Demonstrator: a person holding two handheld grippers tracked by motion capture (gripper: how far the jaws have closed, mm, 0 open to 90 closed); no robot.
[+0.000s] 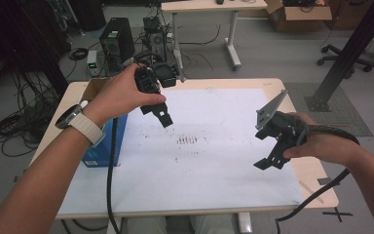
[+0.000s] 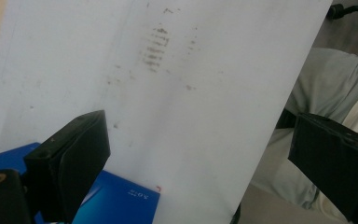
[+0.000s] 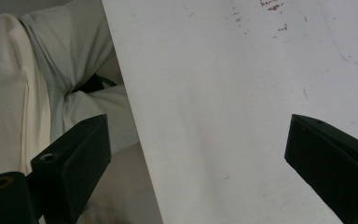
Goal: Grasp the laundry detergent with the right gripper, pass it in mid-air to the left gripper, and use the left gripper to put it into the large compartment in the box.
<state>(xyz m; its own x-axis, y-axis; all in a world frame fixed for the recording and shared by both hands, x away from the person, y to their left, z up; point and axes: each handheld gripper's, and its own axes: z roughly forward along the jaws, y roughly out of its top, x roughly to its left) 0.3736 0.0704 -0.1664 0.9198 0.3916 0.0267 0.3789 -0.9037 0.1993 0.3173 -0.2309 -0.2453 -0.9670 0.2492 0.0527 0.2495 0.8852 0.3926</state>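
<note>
Both grippers are up in the air over the table [image 1: 316,181] and neither has anything in it. The left gripper [image 1: 161,116] hangs above the white sheet [image 1: 214,161] toward the tabletop's far left corner, tipped down at the paper. In the left gripper view its jaws stand wide apart, nothing but bare paper between them, and they're clear of the surface. The nearest thing to it is the blue box [image 1: 108,146], which sits along the left edge of the tabletop, partly on the sheet; the left gripper view catches a corner of that box [image 2: 116,198] just past the left jaw, not touching it.

The right gripper [image 1: 271,148] floats near the right edge of the tabletop, about level with the sheet's right border. Its jaws are spread wide too, empty, with plain white sheet [image 3: 223,102] under the gap. There's a patch of reddish-brown smudges [image 1: 187,140] in the middle of the sheet, between the two grippers.
</note>
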